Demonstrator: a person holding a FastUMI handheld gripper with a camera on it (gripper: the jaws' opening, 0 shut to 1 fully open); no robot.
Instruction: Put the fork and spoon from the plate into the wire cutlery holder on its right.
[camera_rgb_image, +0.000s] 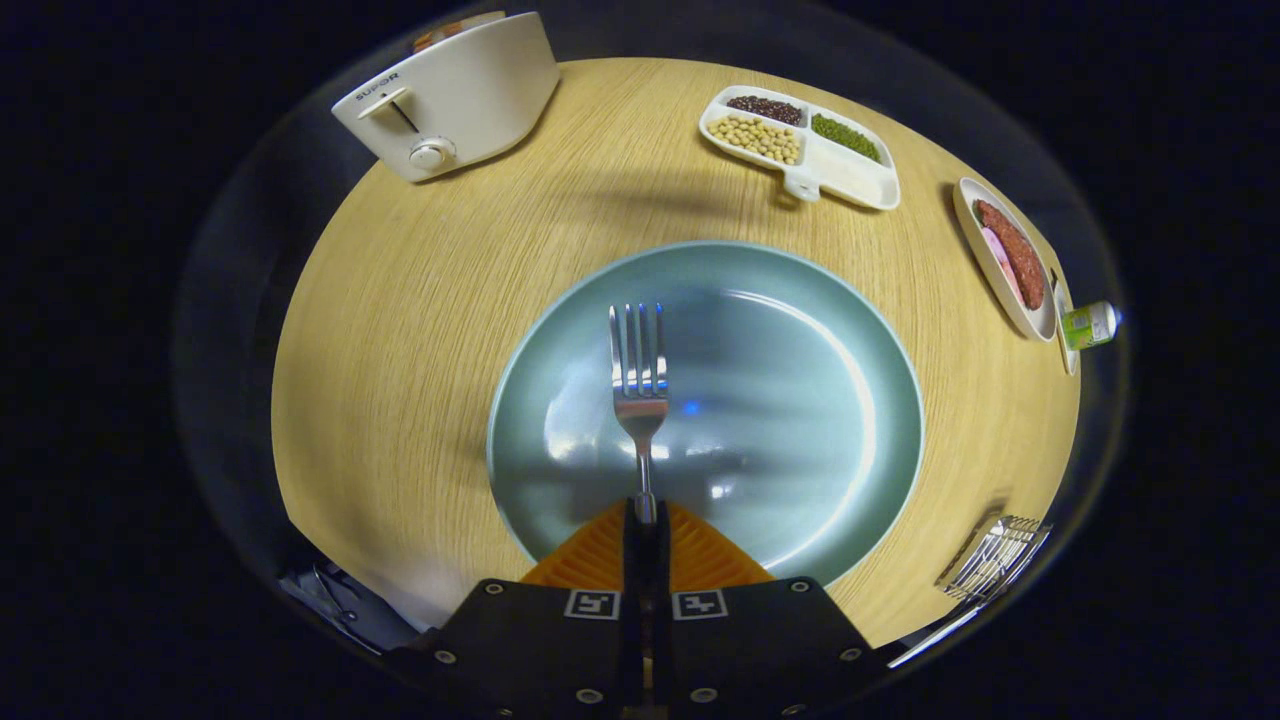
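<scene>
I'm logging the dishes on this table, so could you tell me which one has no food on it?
The large round plate just ahead of the gripper, which is shut on the fork; the divided tray and oval dish hold food.

fork: polished metal, mirror-bright, its handle pinched between the fingers of the gripper
plate: glazed ceramic by the look of it, smooth and glossy, catching streaks of light
table: light wood grain, matt, fine lines running across it
toaster: smooth shell with a soft sheen, likely plastic
divided tray: smooth, plain, faintly glossy
wire cutlery holder: thin shiny metal wire
</scene>
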